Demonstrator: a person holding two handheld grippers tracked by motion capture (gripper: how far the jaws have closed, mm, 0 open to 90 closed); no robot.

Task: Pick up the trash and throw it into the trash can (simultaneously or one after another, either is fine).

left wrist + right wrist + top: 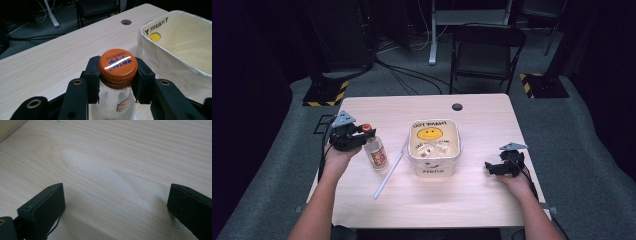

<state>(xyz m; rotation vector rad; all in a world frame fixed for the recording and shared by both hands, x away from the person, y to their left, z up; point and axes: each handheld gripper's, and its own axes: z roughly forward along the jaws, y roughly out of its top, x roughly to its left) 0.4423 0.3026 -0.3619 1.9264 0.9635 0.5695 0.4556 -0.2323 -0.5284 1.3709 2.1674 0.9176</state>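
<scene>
Left gripper (117, 82) has its jaws clamped on the orange cap (117, 65) of the bottle (375, 152), which stands upright on the table (472, 195) just left of the bin (434, 145), a straw (388, 175) lying between them. Right gripper (115, 207) rests near the table's right edge, jaws wide apart with nothing between them.

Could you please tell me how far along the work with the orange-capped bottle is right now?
Done: the left claw has its jaws pressed against the orange cap of the bottle, which stands upright on the table beside the lined bin.
In hand: that grip on the cap.
Left: the cap is still on and the bottle is outside the bin; the right claw rests open on bare wood.
</scene>
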